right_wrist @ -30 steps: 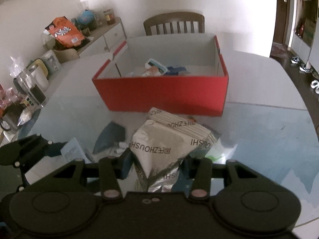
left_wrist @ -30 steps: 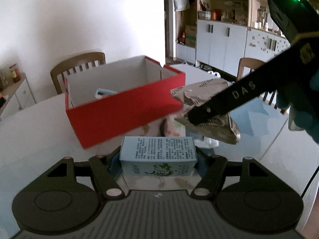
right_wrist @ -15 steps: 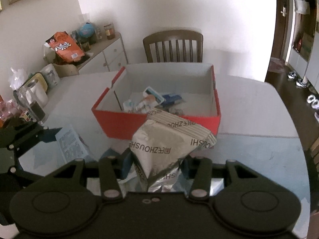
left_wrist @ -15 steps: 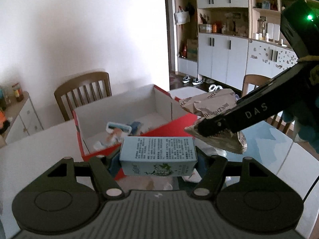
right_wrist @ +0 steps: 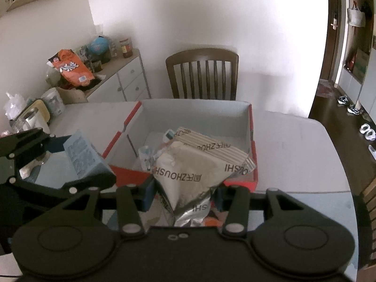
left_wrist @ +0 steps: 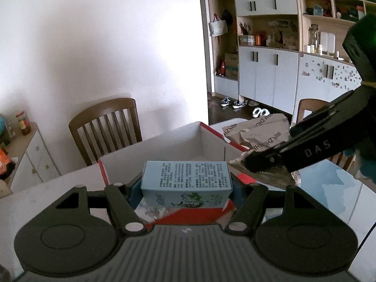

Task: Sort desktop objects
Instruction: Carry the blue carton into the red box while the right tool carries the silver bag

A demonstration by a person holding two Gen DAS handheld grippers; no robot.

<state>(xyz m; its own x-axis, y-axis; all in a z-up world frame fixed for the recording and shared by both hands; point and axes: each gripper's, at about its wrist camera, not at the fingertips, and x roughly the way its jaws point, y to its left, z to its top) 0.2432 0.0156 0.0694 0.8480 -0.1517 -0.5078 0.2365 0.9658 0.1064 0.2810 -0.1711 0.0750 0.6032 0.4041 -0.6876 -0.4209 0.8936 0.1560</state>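
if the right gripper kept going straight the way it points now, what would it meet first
Probably the inside of the red box: the right gripper, shut on the silver snack bag, aims down into it, likely at the small items there. Depth is unclear.

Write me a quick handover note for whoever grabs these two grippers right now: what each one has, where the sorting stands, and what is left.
Left gripper: shut on the light blue carton, held off the table at the near-left edge of the red box.
Right gripper: shut on the silver snack bag, held over the box's near wall.
Done: a few small items already lie inside the box; both remaining pieces are picked up.
Left: carry each over the box opening and release, the bag first since it looks closer. What else lies on the table under the grippers is hidden, so check after dropping.
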